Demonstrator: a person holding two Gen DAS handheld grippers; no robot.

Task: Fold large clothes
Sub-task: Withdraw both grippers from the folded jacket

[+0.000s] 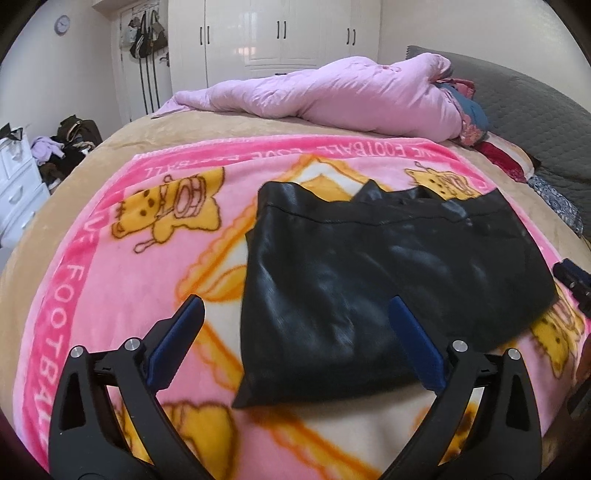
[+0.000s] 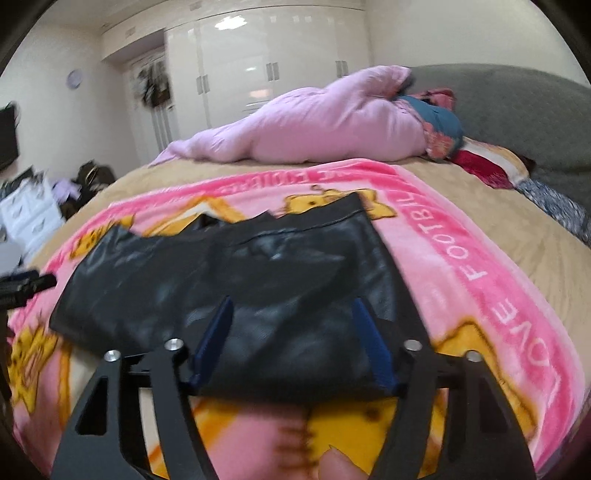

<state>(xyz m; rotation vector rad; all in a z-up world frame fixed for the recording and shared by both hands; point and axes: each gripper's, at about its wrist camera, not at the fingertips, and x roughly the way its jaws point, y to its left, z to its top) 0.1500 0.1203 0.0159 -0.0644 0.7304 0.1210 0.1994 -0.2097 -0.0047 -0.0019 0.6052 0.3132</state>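
Note:
A black shiny garment [image 1: 388, 273], folded into a rough rectangle, lies flat on a pink cartoon blanket [image 1: 122, 258] spread on the bed. My left gripper [image 1: 295, 306] is open and empty, hovering over the garment's near left part. In the right wrist view the garment [image 2: 236, 280] fills the middle. My right gripper [image 2: 291, 306] is open over its near right corner, fingers on either side of the fabric, not closed on it. The right gripper's tip shows at the right edge of the left wrist view [image 1: 572, 280].
A bunched lilac duvet [image 1: 332, 96] lies at the far side of the bed, next to a grey headboard [image 1: 535, 118]. White wardrobes [image 1: 258, 33] stand behind. A white drawer unit [image 1: 18, 184] and piled clothes [image 1: 66, 144] are at the left.

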